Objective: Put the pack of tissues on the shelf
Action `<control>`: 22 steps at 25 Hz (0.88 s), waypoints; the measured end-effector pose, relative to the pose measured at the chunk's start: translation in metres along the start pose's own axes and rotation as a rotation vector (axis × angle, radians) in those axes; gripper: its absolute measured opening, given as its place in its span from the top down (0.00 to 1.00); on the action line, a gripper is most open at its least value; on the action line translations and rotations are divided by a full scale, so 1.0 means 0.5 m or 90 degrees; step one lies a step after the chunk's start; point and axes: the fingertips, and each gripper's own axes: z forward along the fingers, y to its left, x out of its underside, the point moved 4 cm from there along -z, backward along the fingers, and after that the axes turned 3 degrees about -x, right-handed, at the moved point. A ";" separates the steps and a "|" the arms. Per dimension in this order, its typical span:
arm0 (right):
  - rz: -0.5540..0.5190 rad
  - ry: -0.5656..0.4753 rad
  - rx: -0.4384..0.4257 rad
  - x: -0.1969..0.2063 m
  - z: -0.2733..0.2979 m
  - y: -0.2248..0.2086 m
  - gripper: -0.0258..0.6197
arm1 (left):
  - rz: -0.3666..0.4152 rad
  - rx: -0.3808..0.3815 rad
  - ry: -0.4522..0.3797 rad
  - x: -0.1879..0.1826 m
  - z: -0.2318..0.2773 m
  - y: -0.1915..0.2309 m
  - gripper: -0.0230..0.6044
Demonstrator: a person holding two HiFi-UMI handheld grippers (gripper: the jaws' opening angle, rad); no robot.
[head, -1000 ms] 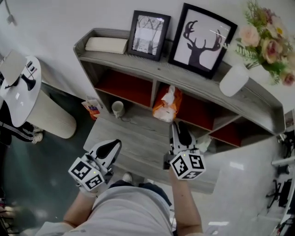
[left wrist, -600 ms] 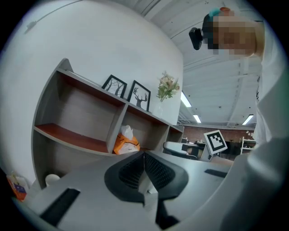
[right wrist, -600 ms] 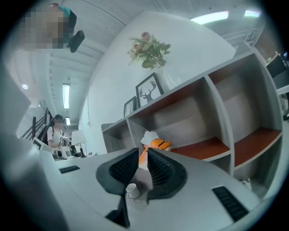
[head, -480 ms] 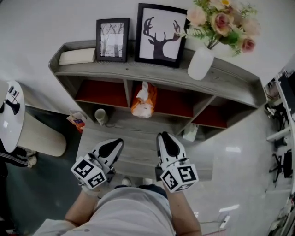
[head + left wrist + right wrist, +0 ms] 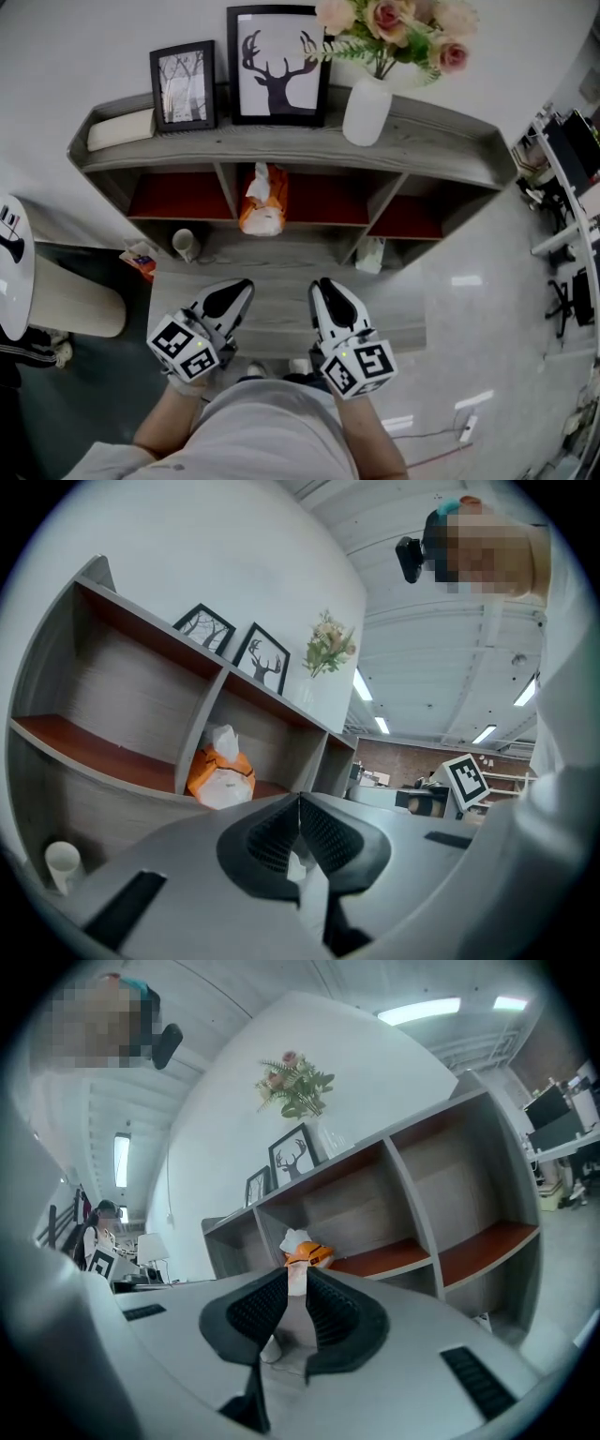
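3 red-floored compartments sit in the shelf [image 5: 441, 150]; the pack of tissues [image 5: 262, 199] stands upright in the middle 1. Left tongs [image 5: 236, 289] are closed, empty; right tongs [image 5: 322, 287] show a narrow gap, gripping nothing, both back from the lower ledge. 1 cup [image 5: 185, 244] stands at that ledge's left end.

A grey wooden shelf unit [image 5: 431, 141] stands against a white wall [image 5: 75, 47] on glossy pale floor [image 5: 487, 328].

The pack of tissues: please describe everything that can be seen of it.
The pack of tissues is a soft pack, orange and white, and a white tissue sticks out of its top. It stands upright in the middle compartment of the grey shelf, on the reddish board, close to the left divider.
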 end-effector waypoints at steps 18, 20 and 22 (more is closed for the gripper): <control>0.005 0.018 -0.015 0.019 0.007 0.007 0.86 | -0.005 0.011 0.011 0.007 0.016 0.008 0.94; 0.006 0.019 -0.015 0.020 0.007 0.008 0.86 | -0.005 0.011 0.012 0.009 0.015 0.009 0.94; 0.006 0.020 -0.015 0.021 0.007 0.009 0.86 | -0.005 0.011 0.013 0.009 0.013 0.009 0.94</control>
